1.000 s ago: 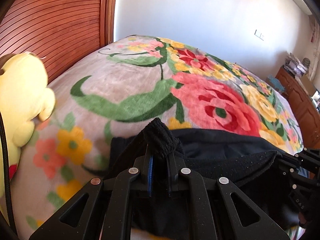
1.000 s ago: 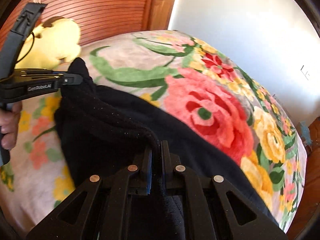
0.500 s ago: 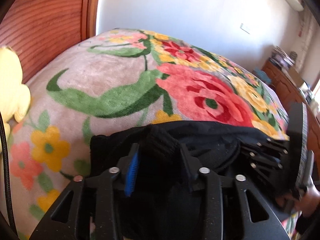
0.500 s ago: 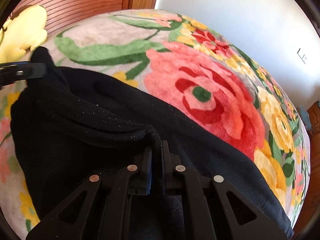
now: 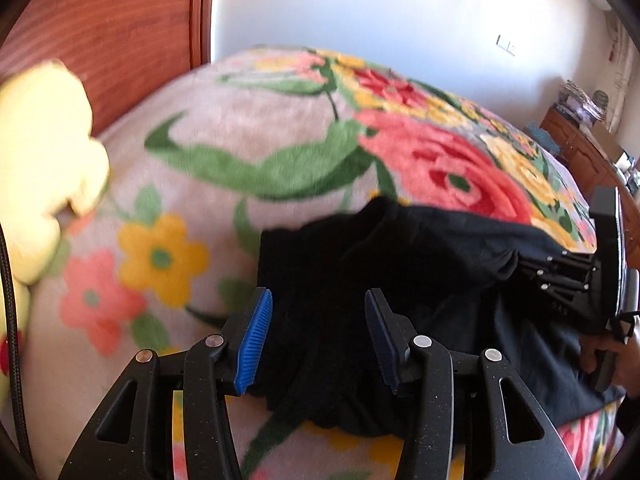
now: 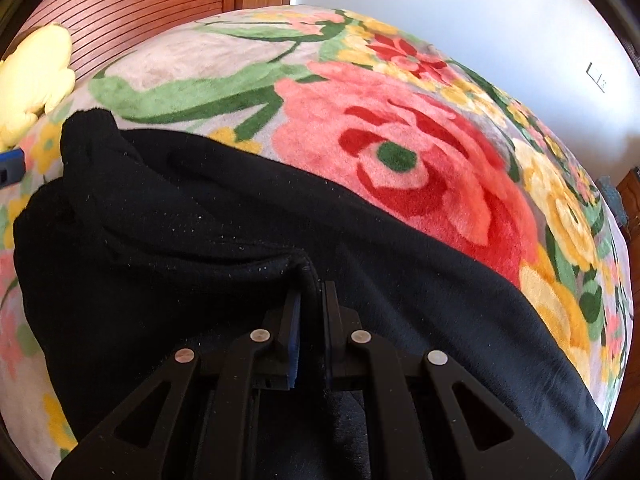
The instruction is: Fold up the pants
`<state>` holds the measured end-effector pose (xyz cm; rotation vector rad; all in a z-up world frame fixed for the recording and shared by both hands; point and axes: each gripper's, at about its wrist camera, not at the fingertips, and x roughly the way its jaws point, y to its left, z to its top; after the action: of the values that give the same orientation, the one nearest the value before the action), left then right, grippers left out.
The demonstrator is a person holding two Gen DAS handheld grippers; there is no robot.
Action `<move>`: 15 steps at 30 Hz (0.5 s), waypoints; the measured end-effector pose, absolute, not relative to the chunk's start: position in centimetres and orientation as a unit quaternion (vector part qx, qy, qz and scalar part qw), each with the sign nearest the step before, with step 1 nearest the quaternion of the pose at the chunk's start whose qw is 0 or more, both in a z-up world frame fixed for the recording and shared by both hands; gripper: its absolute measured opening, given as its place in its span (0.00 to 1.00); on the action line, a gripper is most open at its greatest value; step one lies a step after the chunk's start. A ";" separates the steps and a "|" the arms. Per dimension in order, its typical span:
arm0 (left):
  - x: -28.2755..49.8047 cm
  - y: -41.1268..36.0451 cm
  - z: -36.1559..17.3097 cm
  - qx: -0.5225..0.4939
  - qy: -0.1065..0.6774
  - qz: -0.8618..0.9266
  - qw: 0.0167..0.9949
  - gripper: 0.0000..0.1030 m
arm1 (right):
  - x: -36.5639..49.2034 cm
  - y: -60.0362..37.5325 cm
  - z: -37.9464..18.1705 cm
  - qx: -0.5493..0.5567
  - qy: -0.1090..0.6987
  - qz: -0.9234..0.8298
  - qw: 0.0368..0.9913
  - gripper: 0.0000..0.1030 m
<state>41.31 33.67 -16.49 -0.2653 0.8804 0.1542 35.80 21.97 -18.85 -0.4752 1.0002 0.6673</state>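
Observation:
Black pants (image 6: 208,248) lie folded across a flowered blanket (image 6: 400,152) on a bed. My left gripper (image 5: 316,312) hovers just over the pants' left end (image 5: 340,264), its jaws opening; the blue pads (image 5: 254,336) stand apart from the cloth, which lies below and between them. My right gripper (image 6: 310,300) is shut on a raised fold of the pants (image 6: 304,268), pinched between its pads. In the left wrist view the right gripper (image 5: 520,268) shows at the right edge, gripping the pants there, with a hand (image 5: 600,356) on it.
A yellow plush toy (image 5: 36,168) (image 6: 36,76) lies at the left by the wooden slatted headboard (image 5: 100,40). A white wall (image 5: 400,20) stands behind the bed. A wooden dresser (image 5: 588,152) with items on top stands at the far right.
My left gripper let go of the bunched pants corner and its jaws spread wide. Both grippers sank toward the bed, and the pants now lie flatter on the blanket.

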 end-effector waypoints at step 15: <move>44.3 32.7 -20.5 -0.092 0.484 0.071 0.867 0.49 | 35.2 21.6 -19.5 -0.232 0.462 0.315 0.796 0.08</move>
<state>44.26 32.72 -20.51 -0.1931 1.0139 0.1486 35.17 21.56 -19.46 -0.4992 0.9925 0.6762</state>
